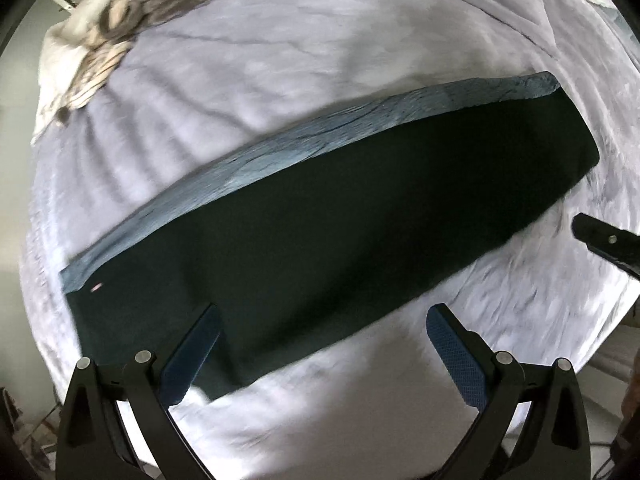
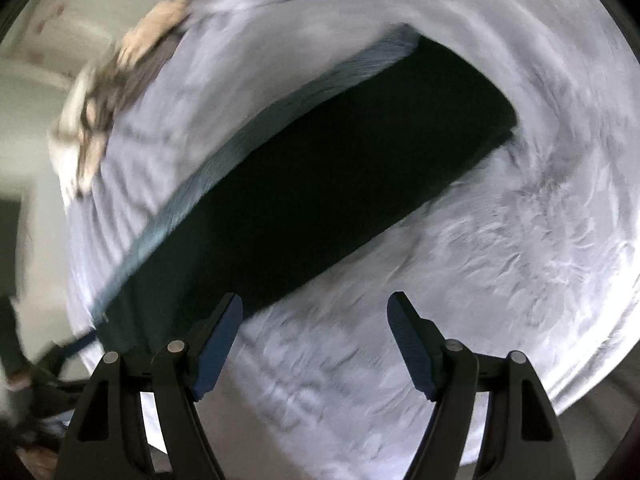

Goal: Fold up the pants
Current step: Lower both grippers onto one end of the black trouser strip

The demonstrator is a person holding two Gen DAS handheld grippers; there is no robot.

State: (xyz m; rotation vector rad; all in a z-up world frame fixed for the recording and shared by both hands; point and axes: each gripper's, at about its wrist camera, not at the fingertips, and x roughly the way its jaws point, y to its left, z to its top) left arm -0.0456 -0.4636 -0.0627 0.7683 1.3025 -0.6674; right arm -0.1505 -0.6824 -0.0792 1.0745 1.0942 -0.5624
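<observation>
A big bed with a soft pale cover fills both views. On it lie the pants, long, dark and flat, folded into one strip that runs from low left to high right. A blue-grey strip of cloth shows along the far long edge of the pants, touching them all the way. A blanket with a brown and cream pattern sits bunched at the far left side of the bed, well apart from the pants. The left view shows the whole strip of pants, end to end, and the tip of the right gripper coming in from the right side, near the right end of the pants but not touching them. The right view is blurry; it shows the right end of the pants well, and the left end runs off toward the bed's edge, where something dark and unclear hangs. The near long edge of the pants is straight, with lots of bare bed cover between it and the bed's near edge. The left gripper hangs over the near edge of the pants, its jaws wide apart and holding nothing. The right gripper hangs over bare cover just beside the pants, jaws wide apart too, holding nothing.
</observation>
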